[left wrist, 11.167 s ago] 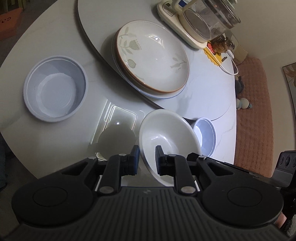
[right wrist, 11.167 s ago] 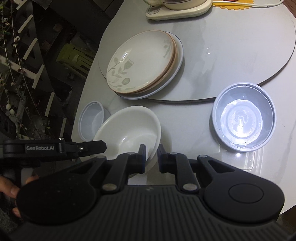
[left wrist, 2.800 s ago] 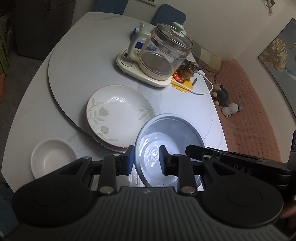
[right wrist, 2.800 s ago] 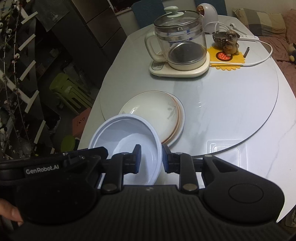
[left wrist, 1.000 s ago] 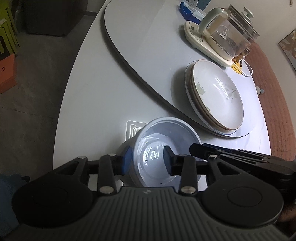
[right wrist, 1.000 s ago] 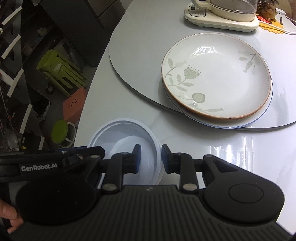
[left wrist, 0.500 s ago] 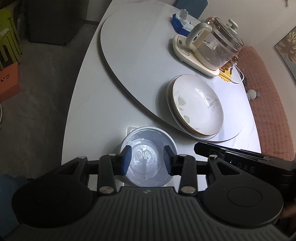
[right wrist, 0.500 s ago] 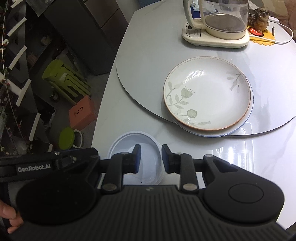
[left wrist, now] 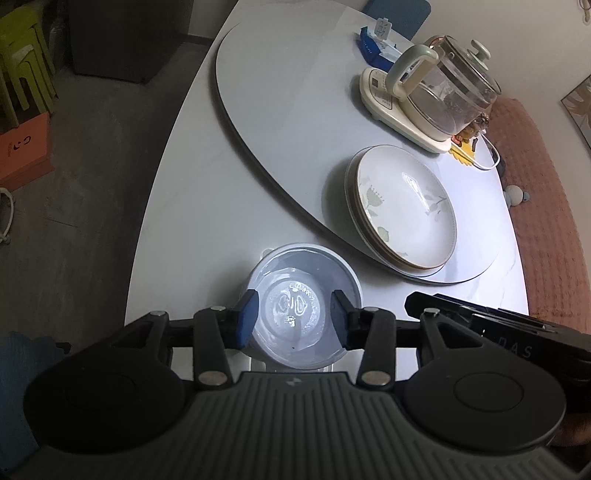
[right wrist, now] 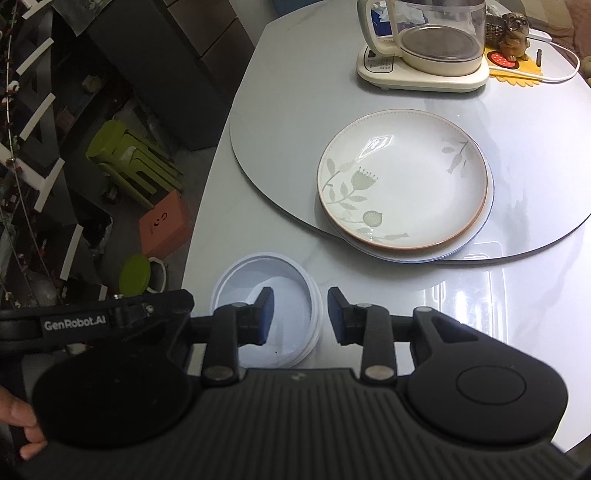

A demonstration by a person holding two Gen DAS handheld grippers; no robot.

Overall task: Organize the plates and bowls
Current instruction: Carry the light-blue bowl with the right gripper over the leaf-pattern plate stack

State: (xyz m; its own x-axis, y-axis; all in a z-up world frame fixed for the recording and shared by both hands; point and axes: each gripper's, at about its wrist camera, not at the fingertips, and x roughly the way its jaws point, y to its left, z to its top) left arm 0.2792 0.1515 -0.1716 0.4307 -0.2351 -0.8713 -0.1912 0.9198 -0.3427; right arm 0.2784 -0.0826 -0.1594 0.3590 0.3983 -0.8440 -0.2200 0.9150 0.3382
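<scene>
Right wrist view: both grippers (right wrist: 298,315) opening above bowls (right wrist: 284,280) on grey table (right wrist: 221,206).

Far ahead of the tongs, a glass kettle (right wrist: 436,37) sits on its cream base at the far side of the worktop (right wrist: 288,92). Just right of it a small dog figurine (right wrist: 514,24) stands on a yellow mat (right wrist: 517,72), with a white cable (right wrist: 554,77) trailing past. A blue box (left wrist: 373,46) lies beyond the kettle. Off to the left, on the floor, are stacked green stools (right wrist: 133,166) and an orange box (right wrist: 164,221).
</scene>
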